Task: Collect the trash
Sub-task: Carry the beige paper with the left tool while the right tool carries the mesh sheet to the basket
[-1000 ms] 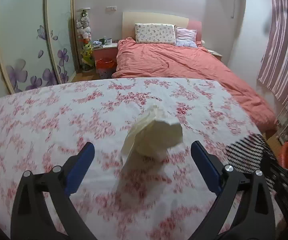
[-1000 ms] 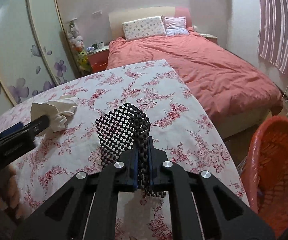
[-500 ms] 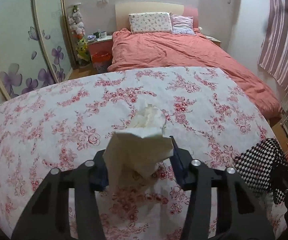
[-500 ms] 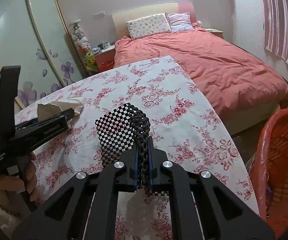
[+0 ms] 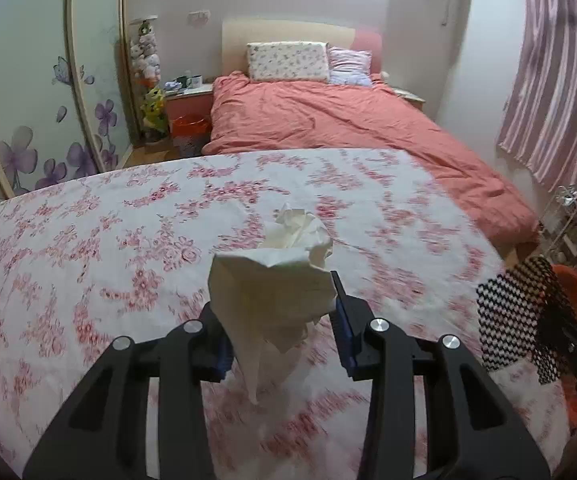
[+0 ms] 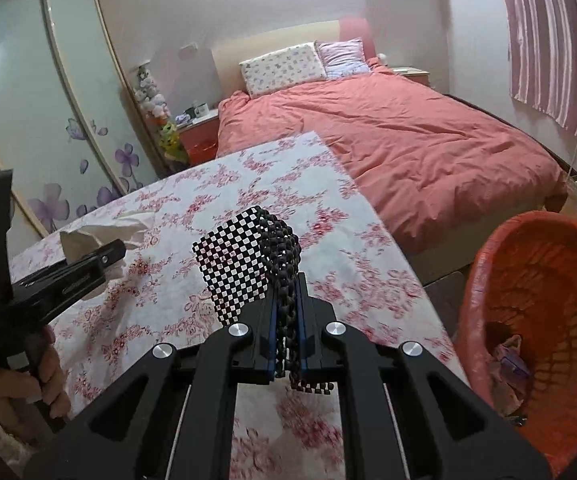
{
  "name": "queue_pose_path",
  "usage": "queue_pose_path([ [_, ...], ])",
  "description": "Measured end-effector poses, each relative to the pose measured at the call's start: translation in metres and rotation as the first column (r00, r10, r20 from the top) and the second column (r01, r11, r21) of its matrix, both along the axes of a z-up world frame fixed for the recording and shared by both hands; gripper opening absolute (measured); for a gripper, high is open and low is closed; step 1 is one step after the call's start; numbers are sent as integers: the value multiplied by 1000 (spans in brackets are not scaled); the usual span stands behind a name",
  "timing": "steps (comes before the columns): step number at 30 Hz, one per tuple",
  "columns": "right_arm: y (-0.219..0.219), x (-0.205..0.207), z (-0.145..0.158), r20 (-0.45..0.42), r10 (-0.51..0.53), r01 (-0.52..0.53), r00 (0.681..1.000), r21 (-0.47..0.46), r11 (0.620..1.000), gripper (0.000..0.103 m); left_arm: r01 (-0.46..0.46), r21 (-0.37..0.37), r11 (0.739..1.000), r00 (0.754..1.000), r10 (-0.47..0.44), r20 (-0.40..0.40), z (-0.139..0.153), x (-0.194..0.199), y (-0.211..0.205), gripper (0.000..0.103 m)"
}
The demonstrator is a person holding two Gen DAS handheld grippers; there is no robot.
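The left gripper (image 5: 280,312) had just been closing, its jaws clasping a crumpled tissue (image 5: 276,276) above the floral tablecloth (image 5: 88,248). The right gripper (image 6: 287,312) stayed clenched on a checkered scrap (image 6: 240,264). Next, probably, both pieces needed carrying over the orange basket (image 6: 488,280) for release.

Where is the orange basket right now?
In the right wrist view the orange basket sits low on the right, on the floor beside the flowered table, below the foot of the bed.

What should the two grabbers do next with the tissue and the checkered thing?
Probably swing both toward the orange basket: the left gripper has just closed on the crumpled tissue, and the right gripper clamps the checkered mesh.
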State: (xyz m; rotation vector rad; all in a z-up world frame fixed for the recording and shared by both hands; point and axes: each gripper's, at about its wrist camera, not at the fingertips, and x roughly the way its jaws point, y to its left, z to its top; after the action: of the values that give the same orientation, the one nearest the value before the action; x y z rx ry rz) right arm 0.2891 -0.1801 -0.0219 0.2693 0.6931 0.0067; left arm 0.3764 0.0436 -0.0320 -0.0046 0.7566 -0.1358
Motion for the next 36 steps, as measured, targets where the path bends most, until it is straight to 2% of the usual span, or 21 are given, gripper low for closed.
queue_pose_path([
  [9, -24, -49, 28, 87, -73, 73, 994, 7, 997, 8, 98, -51, 994, 994, -95, 60, 41, -66, -31, 40],
  [19, -54, -112, 55, 209, -199, 210, 957, -33, 977, 8, 244, -95, 965, 966, -233, 113, 75, -128, -84, 40],
  [27, -82, -135, 57, 253, -290, 309, 923, -39, 950, 8, 351, -105, 930, 932, -336, 137, 85, -160, -137, 40],
  [36, -119, -143, 44, 248, -379, 395, 891, -14, 919, 8, 439, -127, 889, 897, -427, 113, 76, -168, -197, 40],
])
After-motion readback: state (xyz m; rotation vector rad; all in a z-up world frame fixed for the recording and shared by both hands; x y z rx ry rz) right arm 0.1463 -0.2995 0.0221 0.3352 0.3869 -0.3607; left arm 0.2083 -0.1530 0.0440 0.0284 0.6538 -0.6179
